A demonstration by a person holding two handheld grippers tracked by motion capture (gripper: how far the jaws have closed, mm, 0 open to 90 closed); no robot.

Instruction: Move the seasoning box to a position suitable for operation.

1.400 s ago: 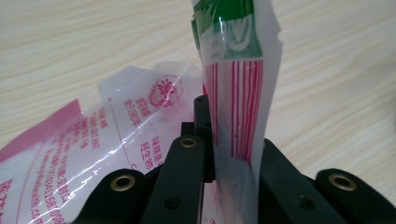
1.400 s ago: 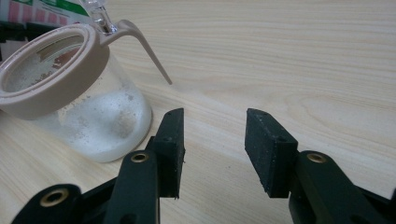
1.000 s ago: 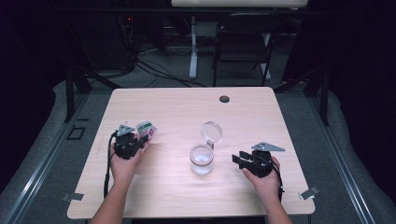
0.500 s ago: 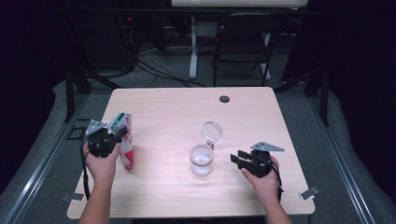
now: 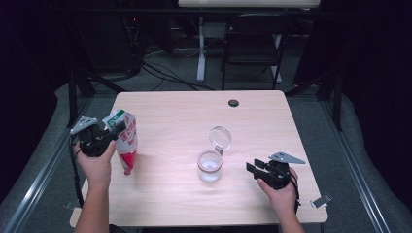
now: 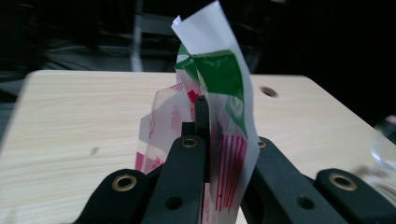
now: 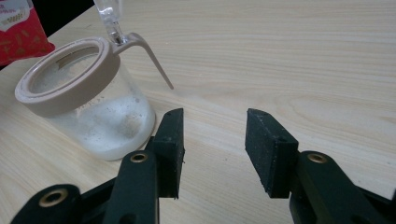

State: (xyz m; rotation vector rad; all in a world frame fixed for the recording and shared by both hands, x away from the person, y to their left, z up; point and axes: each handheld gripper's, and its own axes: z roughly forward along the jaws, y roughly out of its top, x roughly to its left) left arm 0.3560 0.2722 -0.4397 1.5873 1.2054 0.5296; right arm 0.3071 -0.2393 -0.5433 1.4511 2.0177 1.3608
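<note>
A red, white and green bag [image 5: 125,141] hangs upright at the table's left side, its bottom near the wood. My left gripper [image 5: 108,132] is shut on the bag's top edge; in the left gripper view the bag [image 6: 219,116] is pinched between the black jaws. A clear glass jar [image 5: 210,166] with a beige rim and its lid flipped open stands at the table's middle, holding some white powder. My right gripper [image 5: 252,169] rests to the right of the jar, open with nothing between its fingers. In the right gripper view the jar [image 7: 88,102] stands just left of the jaws.
The wooden table [image 5: 184,116] has a round black grommet [image 5: 233,103] near its far edge. A dark chair [image 5: 252,43] and cables lie on the floor beyond the table. Grey floor borders the table on both sides.
My left gripper has swung left and up, lifting the bag from lying on the table to hanging upright. The right gripper and the jar have stayed put.
</note>
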